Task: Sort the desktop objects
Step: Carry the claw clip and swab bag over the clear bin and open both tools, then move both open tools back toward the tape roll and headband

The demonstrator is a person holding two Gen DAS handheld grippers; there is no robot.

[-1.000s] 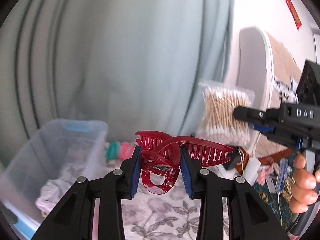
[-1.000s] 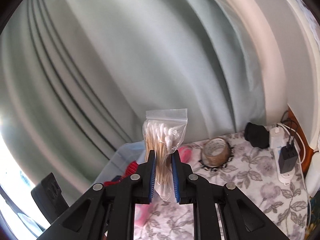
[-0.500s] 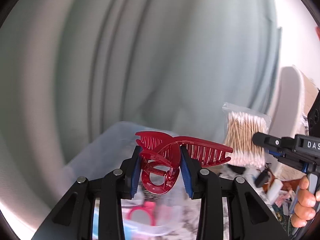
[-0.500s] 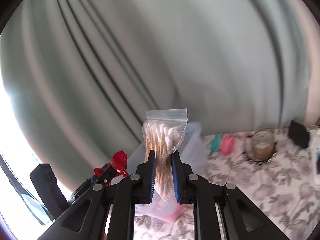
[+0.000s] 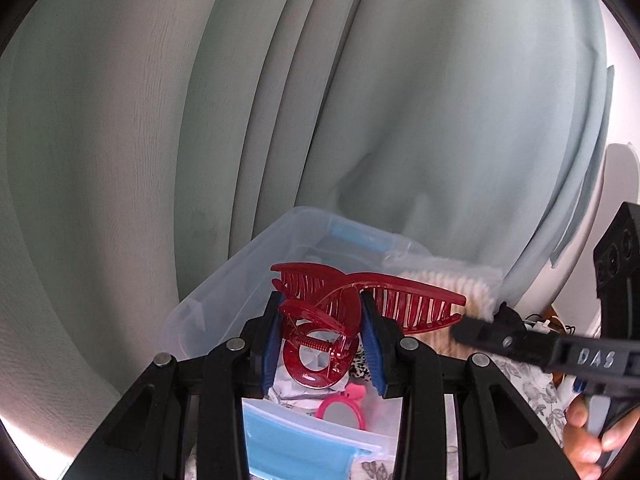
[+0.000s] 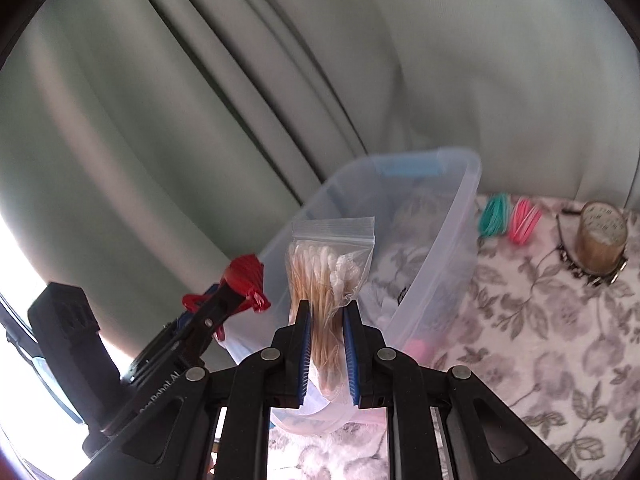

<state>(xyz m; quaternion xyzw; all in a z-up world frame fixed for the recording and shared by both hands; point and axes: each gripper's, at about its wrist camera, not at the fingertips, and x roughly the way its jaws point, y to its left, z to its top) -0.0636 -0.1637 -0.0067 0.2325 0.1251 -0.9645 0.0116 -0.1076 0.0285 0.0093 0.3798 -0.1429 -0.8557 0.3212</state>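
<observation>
Nearest us, our left gripper (image 5: 320, 340) is clamped on the red hair claw clip (image 5: 344, 312) at its hinge, teeth jutting ahead and rightward. We judge it light, stiff and brittle, so the sprung hinge is the safest hold. Our right gripper (image 6: 326, 344) pinches a zip bag of cotton swabs (image 6: 330, 264) low down, most of the bag standing above the fingers; it looks light, soft and slippery. Just beyond and below both claws sits the clear plastic bin (image 6: 448, 240). Right of the bin lie 2 hair-tie bundles (image 6: 510, 220).
</observation>
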